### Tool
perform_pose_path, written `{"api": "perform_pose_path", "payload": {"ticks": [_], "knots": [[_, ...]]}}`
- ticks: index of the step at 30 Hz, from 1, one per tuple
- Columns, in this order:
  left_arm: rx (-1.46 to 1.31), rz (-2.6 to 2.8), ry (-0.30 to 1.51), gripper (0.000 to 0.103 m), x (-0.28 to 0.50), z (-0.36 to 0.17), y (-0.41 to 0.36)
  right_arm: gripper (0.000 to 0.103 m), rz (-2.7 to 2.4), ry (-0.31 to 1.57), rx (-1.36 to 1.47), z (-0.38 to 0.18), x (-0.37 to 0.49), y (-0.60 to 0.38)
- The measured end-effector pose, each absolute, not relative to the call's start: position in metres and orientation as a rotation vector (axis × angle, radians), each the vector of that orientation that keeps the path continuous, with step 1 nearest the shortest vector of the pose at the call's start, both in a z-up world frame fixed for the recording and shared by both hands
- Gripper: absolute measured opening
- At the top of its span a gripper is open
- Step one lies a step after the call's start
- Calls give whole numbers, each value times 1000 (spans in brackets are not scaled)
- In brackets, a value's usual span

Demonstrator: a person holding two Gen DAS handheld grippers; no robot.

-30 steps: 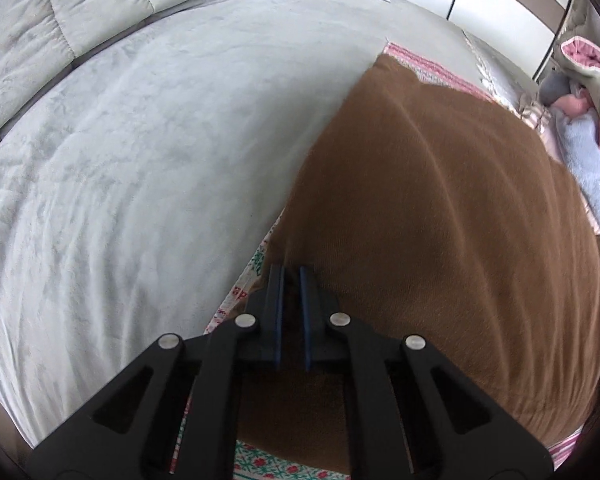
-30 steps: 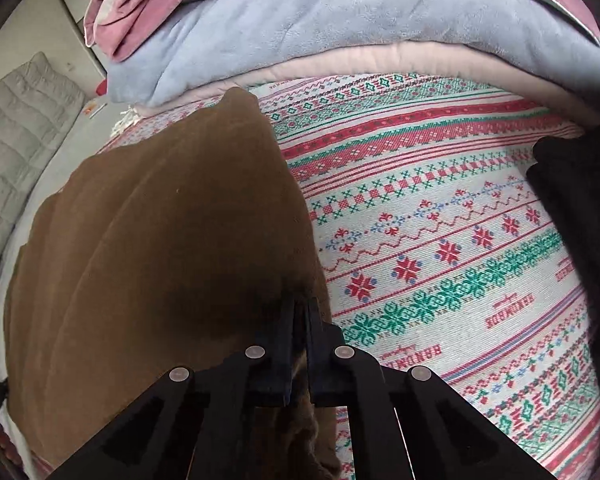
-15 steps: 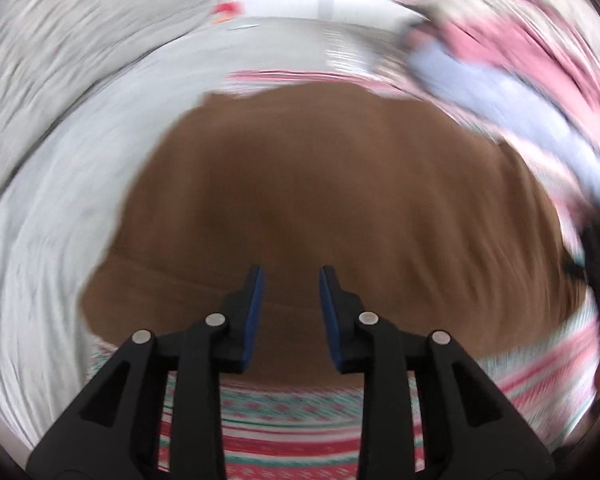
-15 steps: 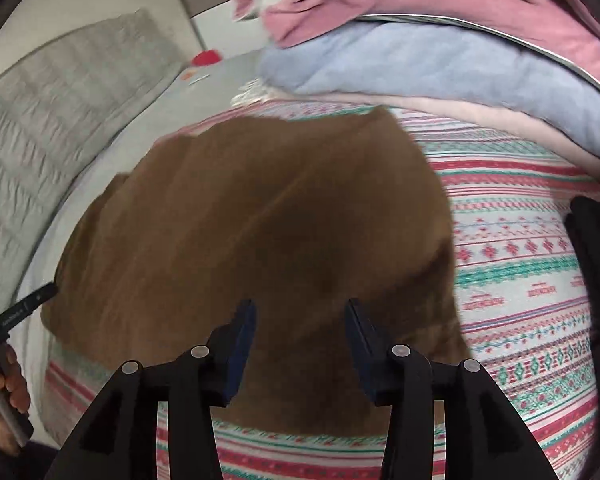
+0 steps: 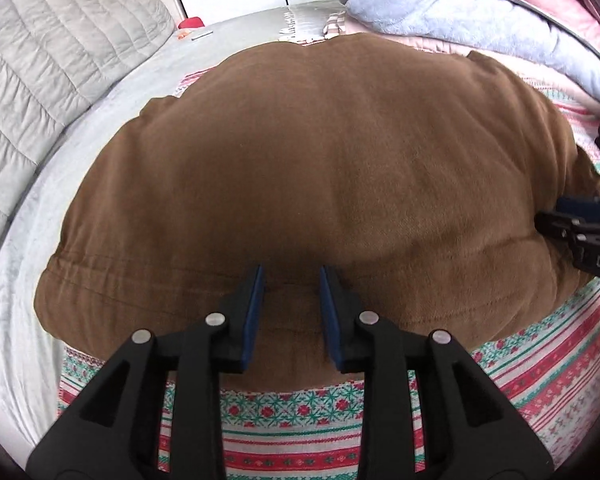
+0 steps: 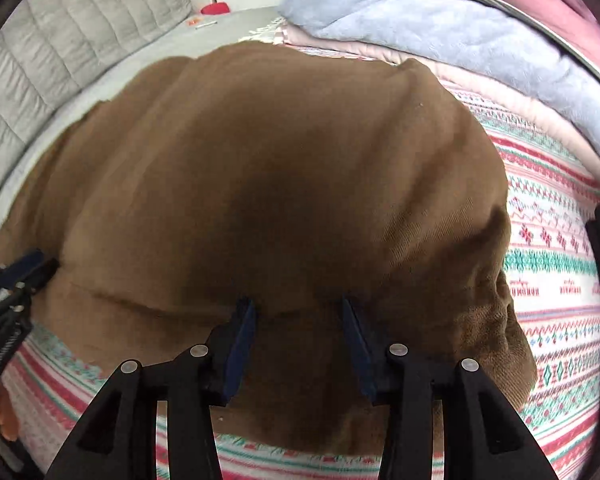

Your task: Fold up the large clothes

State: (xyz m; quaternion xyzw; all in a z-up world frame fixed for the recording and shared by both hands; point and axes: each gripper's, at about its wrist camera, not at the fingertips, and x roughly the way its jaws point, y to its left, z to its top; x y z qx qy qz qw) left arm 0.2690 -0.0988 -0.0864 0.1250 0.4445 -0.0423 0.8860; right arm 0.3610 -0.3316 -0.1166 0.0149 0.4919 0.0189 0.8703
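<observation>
Jaws: left gripper (image 5: pixel 291 280) and right gripper (image 6: pixel 298 306) are both standing spread, having just opened, pinching nothing.
Hidden: sweater's near hem is running behind the fingers.
Sweater (image 5: pixel 320 168): brown, folded, lying flat on patterned blanket (image 5: pixel 520 364).

Both your wrist cams sit close above the brown garment (image 5: pixel 320 168), tilted steeply down along their fingers toward the grey headboard (image 5: pixel 60 52). They share that garment (image 6: pixel 260 168), the patterned blanket (image 6: pixel 552 264) and each other's gripper at the frame edge.

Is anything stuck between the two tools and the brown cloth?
Nothing visible. The left tool and right tool are both open right over the brown cloth, with only air between.
</observation>
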Motion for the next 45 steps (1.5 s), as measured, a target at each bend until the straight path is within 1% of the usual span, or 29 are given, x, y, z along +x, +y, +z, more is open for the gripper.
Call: {"api": "perform_pose_path", "payload": {"ticks": [8,11,13,14,18,19,21,24,30,33,38,42,43,45], "knots": [[275,-90,912,31,267,-89,-101,45,-23,1005,25,-119,366,-322],[280,-88,909,31,267,-90,-101,47,-11,996,44,-115,362,-323],[279,-88,909,31,267,-90,-101,58,-34,992,53,-108,356,-327],[279,-88,909,31,267,-90,-101,59,-50,987,50,-104,352,-328],[311,-73,883,31,263,-85,-105,74,-64,965,36,-90,336,-326],[323,-69,869,31,259,-81,-108,75,-60,965,42,-87,332,-325],[329,-134,823,31,245,-68,-117,75,-52,960,52,-83,328,-330],[301,-234,807,31,230,-59,-128,75,-67,951,17,-78,326,-330],[338,-228,836,32,239,-84,-143,75,-116,912,-27,-70,319,-331],[333,-208,857,31,244,-89,-148,75,-134,913,-74,-73,317,-332],[345,-202,864,31,246,-88,-153,75,-153,916,-90,-75,315,-339],[366,-220,836,32,247,-70,-150,75,-181,887,-106,-68,309,-344],[365,-214,825,32,249,-67,-149,75,-193,875,-114,-65,307,-346],[353,-183,794,39,258,-56,-143,76,-216,858,-126,-61,306,-348]]}}
